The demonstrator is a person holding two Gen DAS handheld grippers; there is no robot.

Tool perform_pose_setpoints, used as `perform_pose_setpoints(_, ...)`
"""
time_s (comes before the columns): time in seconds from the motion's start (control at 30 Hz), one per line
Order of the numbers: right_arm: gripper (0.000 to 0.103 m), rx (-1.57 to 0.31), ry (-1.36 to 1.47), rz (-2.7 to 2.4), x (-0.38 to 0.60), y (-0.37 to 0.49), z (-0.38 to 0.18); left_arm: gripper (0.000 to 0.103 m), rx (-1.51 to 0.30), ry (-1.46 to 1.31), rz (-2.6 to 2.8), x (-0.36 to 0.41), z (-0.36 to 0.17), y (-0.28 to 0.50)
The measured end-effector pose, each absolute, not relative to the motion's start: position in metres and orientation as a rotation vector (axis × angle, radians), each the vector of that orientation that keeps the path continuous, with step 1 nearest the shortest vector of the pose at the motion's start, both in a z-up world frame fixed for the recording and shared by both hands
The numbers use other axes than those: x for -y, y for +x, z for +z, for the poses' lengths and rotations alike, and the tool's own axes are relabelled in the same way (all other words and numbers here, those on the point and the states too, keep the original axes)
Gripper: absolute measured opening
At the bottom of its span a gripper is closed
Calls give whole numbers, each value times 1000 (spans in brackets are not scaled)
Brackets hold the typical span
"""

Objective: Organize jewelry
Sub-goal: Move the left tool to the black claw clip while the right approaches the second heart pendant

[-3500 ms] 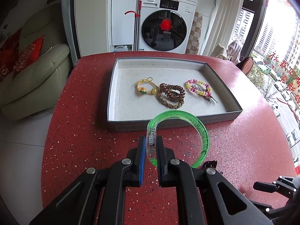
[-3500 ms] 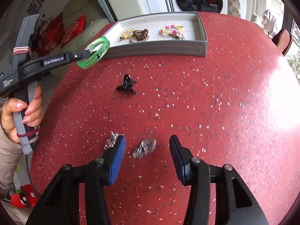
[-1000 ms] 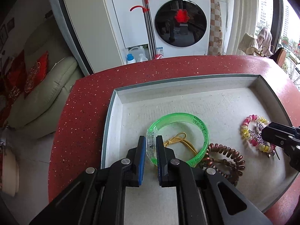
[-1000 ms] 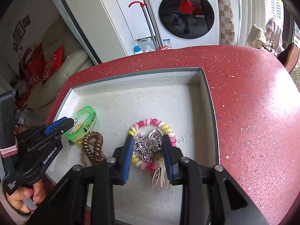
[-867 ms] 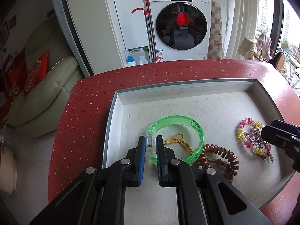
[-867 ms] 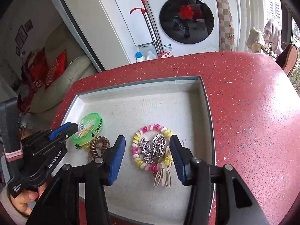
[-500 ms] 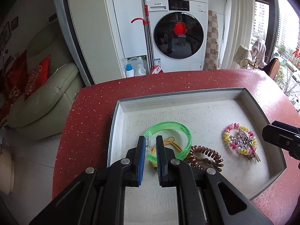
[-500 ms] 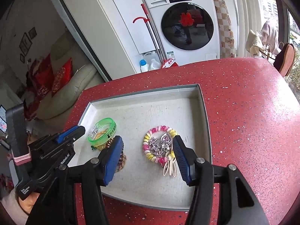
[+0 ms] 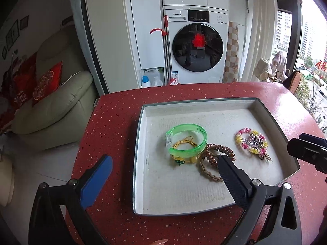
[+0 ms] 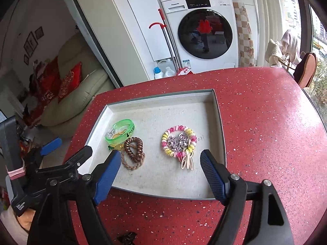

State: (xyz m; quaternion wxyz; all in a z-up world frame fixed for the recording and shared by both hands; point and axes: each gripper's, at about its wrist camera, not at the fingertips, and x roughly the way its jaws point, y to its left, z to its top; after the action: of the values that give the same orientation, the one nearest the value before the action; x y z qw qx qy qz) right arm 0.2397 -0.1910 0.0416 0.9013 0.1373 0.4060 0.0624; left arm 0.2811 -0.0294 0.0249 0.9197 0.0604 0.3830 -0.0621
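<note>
Toward the left wall of the tray (image 9: 271, 112), the green bangle (image 9: 187, 140) lies freed, both the left gripper (image 9: 163, 175) and right gripper (image 10: 161, 175) opening with nothing between, so a black clip (image 10: 126, 237) on the counter looks next.

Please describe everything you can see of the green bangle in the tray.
The green bangle is a wide ring of clear, bright green plastic, with dark print on its outer wall and a colourless clasp piece on one side. It lies in the grey tray, toward its left side, tilted, resting on a yellow cord bracelet that shows through its middle. Its right edge meets the brown spiral hair tie. No tongs touch it.
</note>
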Motion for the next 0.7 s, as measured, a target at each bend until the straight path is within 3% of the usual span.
perform_pose_setpoints(0.33, 88, -702, 255, 141, 181, 197, 64, 103, -773, 109, -143, 17, 30, 241)
perform_pose_setpoints(0.7, 88, -777, 246, 144, 172, 158, 60, 103, -784, 102, -158, 9, 23, 203)
